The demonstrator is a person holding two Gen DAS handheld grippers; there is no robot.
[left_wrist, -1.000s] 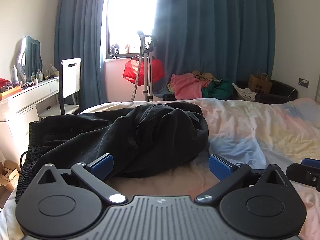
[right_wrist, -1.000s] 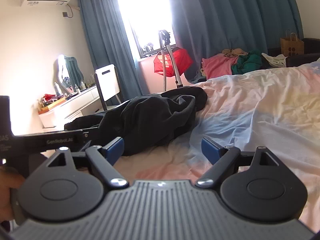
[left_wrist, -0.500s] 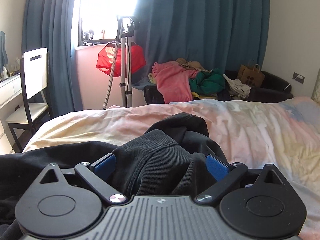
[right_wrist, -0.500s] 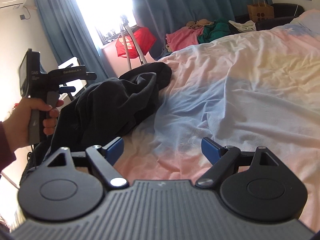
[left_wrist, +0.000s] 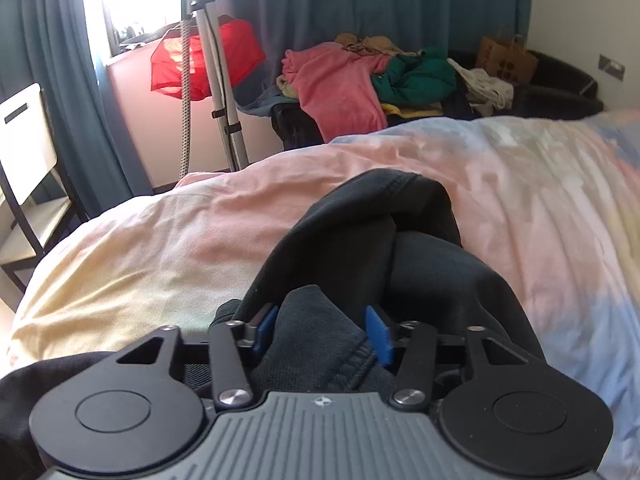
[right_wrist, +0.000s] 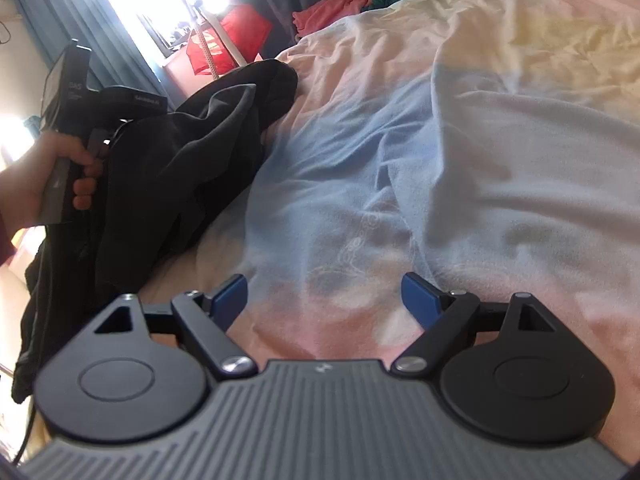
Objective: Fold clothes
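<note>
Your left hand-held gripper [left_wrist: 322, 330] has now narrowed onto the black garment [left_wrist: 372, 248]; your right hand-held gripper [right_wrist: 324, 296] stays apart above the bed [right_wrist: 460, 140], so lifting can begin.

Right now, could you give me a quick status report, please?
Left claw closed partway around black garment, fabric between pads. Right claw open, empty, over bedsheet. Nothing blocking.
</note>
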